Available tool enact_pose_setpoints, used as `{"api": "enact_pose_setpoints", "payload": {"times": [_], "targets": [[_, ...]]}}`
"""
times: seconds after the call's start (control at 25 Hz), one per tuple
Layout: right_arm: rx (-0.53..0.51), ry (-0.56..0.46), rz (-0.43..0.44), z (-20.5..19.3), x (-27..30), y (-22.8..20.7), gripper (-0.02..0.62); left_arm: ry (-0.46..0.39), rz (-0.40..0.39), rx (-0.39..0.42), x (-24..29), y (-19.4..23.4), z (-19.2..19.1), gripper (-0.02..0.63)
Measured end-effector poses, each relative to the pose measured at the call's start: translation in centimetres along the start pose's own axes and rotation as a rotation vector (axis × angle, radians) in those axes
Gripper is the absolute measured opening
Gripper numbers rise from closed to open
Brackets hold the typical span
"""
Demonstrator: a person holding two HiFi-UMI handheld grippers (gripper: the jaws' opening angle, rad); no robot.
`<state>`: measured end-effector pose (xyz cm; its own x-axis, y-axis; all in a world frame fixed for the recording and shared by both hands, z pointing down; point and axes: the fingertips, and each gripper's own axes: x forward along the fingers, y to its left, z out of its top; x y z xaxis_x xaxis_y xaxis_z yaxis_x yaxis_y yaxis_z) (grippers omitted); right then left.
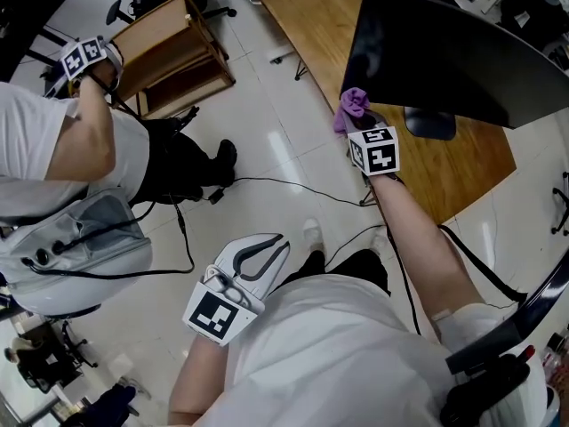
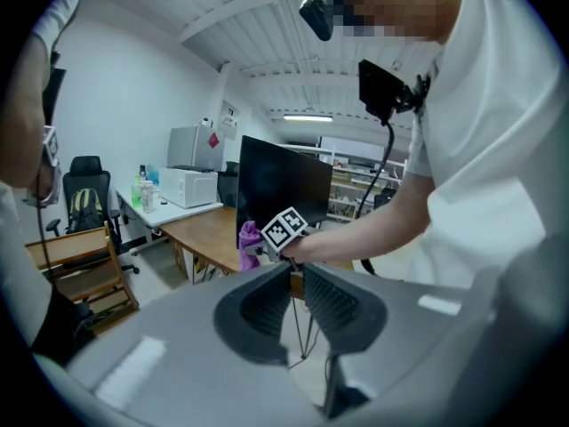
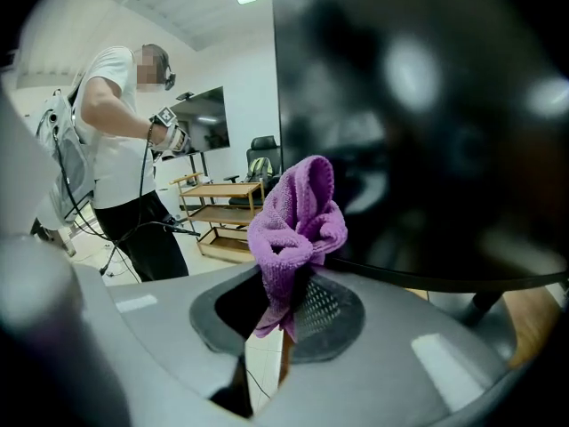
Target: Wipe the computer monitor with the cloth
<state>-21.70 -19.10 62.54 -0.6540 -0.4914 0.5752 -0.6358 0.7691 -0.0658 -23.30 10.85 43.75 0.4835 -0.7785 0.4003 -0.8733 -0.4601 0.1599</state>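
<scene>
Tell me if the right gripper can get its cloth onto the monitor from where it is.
Probably yes. The right gripper is shut on the cloth just beside the monitor's lower edge. Nothing shows between cloth and monitor, so a short push should do.

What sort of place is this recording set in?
Probably an office or lab workroom. A monitor stands on a wooden desk, and an office chair and a microwave stand along the wall. The right gripper holds a purple cloth by the monitor.

Cloth (image 1: pixel 353 107) beside monitor (image 1: pixel 444 53) — monitor on desk (image 1: pixel 307 20).
</scene>
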Motion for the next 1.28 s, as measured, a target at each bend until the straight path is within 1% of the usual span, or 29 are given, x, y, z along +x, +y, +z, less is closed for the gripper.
{"api": "enact_pose_setpoints", "payload": {"times": [0.28,0.52,0.84,1.28], "targets": [[-0.023,-0.016,0.012,1.7,0.1,1.2,0.051,-0.020,0.008,-0.011,-0.6,0.9,-0.2,0.064],[-0.032,-0.036,0.017,3.6,-1.2,1.3,0.051,-0.048,-0.003,0.003,-0.3,0.8,0.2,0.064],[-0.020,-0.089,0.033,7.6,-4.0,1.5,0.051,-0.091,-0.028,0.019,0.0,0.6,0.8,0.064],[-0.044,-0.158,0.052,14.1,-7.6,2.1,0.051,-0.140,-0.035,0.039,0.1,1.3,1.7,0.064]]}}
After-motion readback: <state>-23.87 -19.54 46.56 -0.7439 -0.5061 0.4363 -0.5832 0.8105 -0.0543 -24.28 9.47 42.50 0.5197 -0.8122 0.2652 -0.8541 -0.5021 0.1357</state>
